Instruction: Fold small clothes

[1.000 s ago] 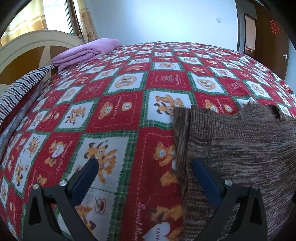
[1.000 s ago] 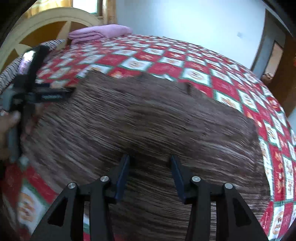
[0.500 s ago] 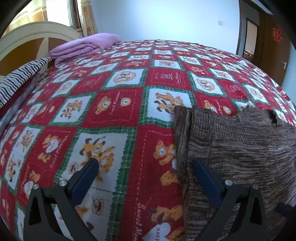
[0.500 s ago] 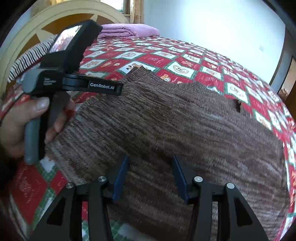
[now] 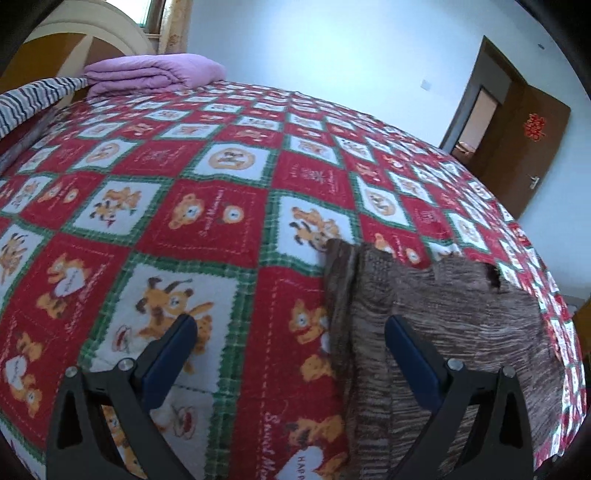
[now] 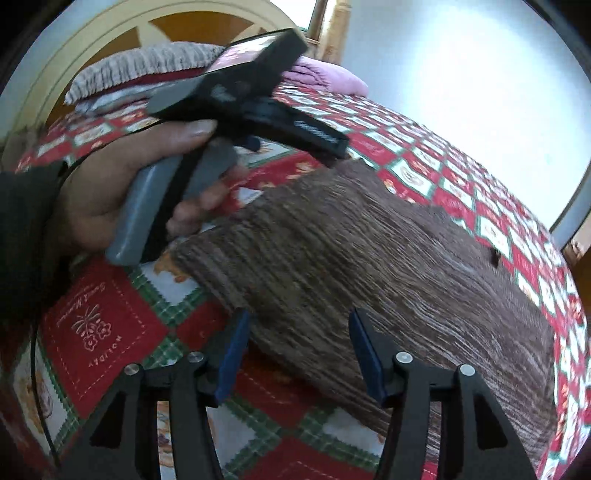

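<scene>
A brown striped knit garment [image 5: 461,332] lies flat on the red and green patchwork bedspread [image 5: 207,206], with its left edge folded over. It also shows in the right wrist view [image 6: 369,258]. My left gripper [image 5: 288,347] is open and empty, straddling the garment's left edge just above the bed. My right gripper [image 6: 295,343] is open and empty over the garment's near edge. The hand-held left gripper body [image 6: 236,92] shows in the right wrist view, beside the garment's left corner.
A folded purple blanket [image 5: 151,74] lies at the far head of the bed by a cream and wood headboard [image 6: 110,33]. A striped pillow [image 5: 33,99] lies at the left. A brown door [image 5: 517,140] stands open at the right.
My right gripper has drawn back toward the garment's near edge and swung left, bringing the left hand closer in view. My left gripper has shifted slightly; the garment has stayed flat.
</scene>
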`<state>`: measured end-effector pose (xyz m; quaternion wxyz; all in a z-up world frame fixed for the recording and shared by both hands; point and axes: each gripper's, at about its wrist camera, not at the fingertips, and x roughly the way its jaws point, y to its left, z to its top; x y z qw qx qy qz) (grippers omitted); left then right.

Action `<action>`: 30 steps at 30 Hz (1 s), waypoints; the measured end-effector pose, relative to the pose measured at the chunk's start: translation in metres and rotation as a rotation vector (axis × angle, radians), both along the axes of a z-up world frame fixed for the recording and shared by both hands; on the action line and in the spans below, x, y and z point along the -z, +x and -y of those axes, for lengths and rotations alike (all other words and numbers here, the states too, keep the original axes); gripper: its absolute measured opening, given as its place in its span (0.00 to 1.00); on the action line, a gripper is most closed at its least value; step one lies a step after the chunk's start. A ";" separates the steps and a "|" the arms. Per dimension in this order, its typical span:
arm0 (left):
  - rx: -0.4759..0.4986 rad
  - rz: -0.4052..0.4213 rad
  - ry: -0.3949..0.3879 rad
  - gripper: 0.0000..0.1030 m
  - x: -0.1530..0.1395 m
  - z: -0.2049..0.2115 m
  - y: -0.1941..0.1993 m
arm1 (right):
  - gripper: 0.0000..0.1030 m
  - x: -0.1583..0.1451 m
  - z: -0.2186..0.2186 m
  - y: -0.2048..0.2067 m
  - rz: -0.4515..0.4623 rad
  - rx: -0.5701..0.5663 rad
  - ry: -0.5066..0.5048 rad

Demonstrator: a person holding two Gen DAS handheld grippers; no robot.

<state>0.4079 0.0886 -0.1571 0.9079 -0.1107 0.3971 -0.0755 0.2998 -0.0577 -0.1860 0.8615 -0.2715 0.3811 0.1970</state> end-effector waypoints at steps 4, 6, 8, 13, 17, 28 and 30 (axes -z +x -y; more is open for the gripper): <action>0.038 -0.001 0.026 1.00 -0.002 0.007 0.007 | 0.55 0.001 -0.012 -0.004 -0.002 -0.032 -0.008; 0.073 0.009 0.048 1.00 -0.004 0.015 0.010 | 0.55 -0.001 -0.017 -0.007 0.006 -0.048 -0.006; 0.118 0.008 0.055 1.00 -0.003 0.021 0.014 | 0.55 0.000 -0.024 -0.012 0.017 -0.070 -0.024; 0.155 -0.021 0.074 0.96 0.000 0.031 0.026 | 0.55 0.010 -0.037 -0.014 0.050 -0.085 -0.106; 0.156 -0.052 0.025 0.95 0.004 0.027 0.036 | 0.55 0.011 -0.042 -0.010 0.050 -0.066 -0.095; 0.212 -0.034 -0.042 0.72 0.004 0.029 0.044 | 0.55 0.016 -0.052 0.007 0.038 -0.024 -0.049; 0.221 -0.035 -0.050 0.64 0.004 0.029 0.044 | 0.55 0.016 -0.053 0.008 0.037 -0.020 -0.044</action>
